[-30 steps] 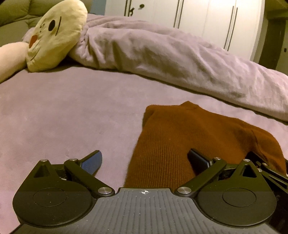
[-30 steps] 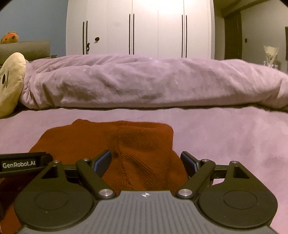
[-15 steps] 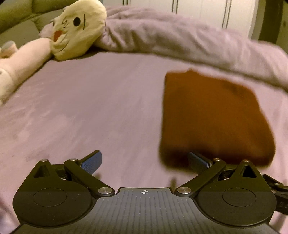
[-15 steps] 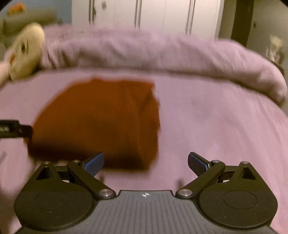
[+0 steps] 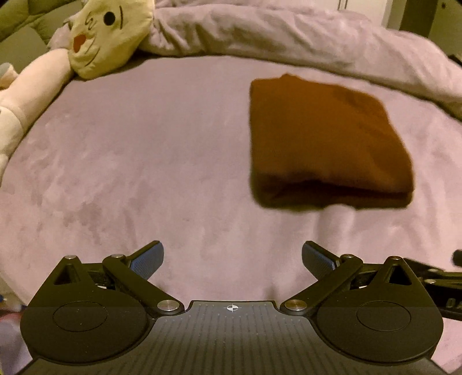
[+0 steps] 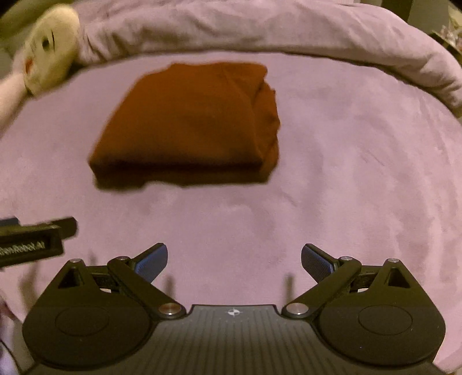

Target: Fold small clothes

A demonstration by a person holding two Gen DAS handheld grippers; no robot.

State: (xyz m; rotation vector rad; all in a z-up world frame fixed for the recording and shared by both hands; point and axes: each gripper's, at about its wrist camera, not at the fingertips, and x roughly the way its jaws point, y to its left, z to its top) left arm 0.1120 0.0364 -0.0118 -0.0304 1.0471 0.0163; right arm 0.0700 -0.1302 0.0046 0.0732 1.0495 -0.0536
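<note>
a: state of both tools?

b: left gripper (image 5: 232,258): jaws spread wide, nothing between them. right gripper (image 6: 234,259): the same, wide apart and empty. neither touches cloth.

a: location of the garment?

b: the brown sweater (image 6: 190,121) lies flat on the bed cover (image 6: 346,173). from the right gripper it sits ahead and slightly to the left, well apart from the fingertips. from the left gripper the sweater (image 5: 323,138) sits ahead and to the right, also well apart.

a: shape and material?

b: a compact, roughly rectangular packet of several stacked layers. the near edge is a rounded fold; the edge on the right side, seen from the right gripper, shows bunched loose layers. surface looks like matte knit, though motion blur hides the weave. the bed cover is a soft mauve plush with a brushed nap.

a: expected handling?

b: judged light, limp and not fragile. it will sag if lifted by one point, and the layers may slide apart. knit on plush should drag rather than slip.

a: where to grip?

b: if it needs moving, pinch the near folded edge at its two corners, one gripper each, so all layers are caught together. avoid the bunched side.

a: other items?

b: a cream plush toy (image 5: 109,37) ahead to the far left, and a rolled blanket (image 6: 260,26) beyond the sweater.
</note>
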